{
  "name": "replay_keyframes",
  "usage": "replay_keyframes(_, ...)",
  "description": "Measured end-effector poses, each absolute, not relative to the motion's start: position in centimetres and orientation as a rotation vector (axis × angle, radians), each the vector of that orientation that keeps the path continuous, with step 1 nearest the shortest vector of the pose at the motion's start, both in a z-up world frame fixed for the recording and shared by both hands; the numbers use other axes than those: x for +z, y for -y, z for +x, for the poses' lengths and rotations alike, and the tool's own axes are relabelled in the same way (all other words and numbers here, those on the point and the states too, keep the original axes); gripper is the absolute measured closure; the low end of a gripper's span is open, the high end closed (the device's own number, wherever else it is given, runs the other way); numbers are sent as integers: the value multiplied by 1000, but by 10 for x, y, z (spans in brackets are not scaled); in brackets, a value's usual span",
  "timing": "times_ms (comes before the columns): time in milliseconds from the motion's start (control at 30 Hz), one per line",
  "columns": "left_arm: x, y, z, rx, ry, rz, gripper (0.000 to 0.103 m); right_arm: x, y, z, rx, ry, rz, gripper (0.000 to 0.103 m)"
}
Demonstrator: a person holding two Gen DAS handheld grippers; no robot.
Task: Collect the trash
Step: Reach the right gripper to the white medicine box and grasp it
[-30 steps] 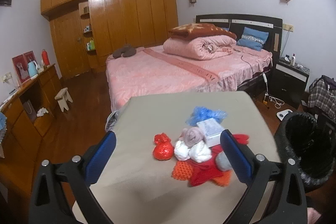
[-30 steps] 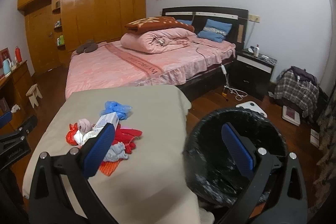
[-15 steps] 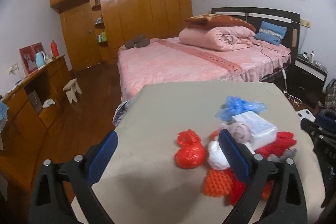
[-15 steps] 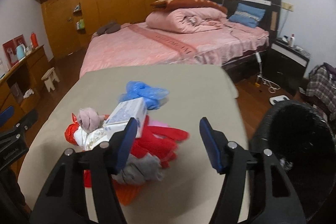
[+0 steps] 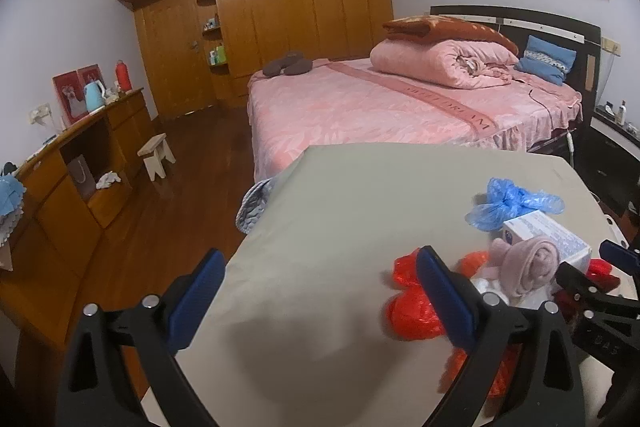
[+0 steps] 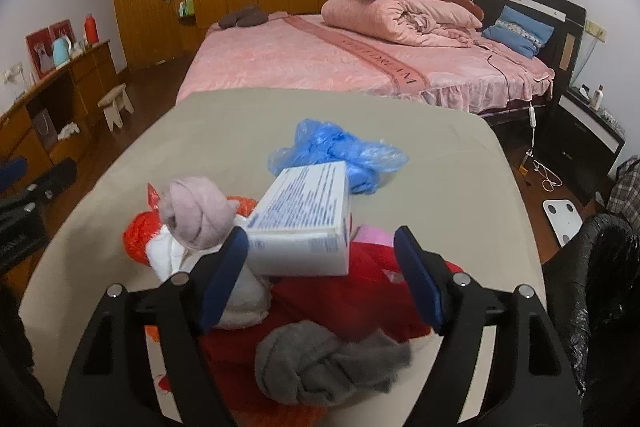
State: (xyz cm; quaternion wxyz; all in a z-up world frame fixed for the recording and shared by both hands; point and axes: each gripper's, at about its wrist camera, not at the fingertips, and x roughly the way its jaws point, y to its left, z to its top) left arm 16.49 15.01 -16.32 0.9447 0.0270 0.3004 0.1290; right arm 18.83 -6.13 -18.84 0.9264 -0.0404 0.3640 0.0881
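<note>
right tool point(image 6: 320, 267) gapes wide around white box point(image 6: 304, 219).

The left gripper point(image 5: 316, 297) is held level with its two blue-padded fingers spread wide, nothing between them. The right gripper point(image 6: 320, 273) also has its jaws parted, though less widely, and nothing is clamped between its blue pads point(image 6: 416, 277). In the left wrist view the right gripper's black frame shows at the far right edge, just beside the left gripper's right finger.
</note>
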Motion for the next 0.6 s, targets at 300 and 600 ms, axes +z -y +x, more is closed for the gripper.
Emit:
replay_keyframes(300,-169,-153,164,261,-621,61,9,-196,50,197,185,-759,-105,17)
replay_keyframes(600,-168,-146,165,234,-624,57,9,-204,57,223,208,-814,-42,45)
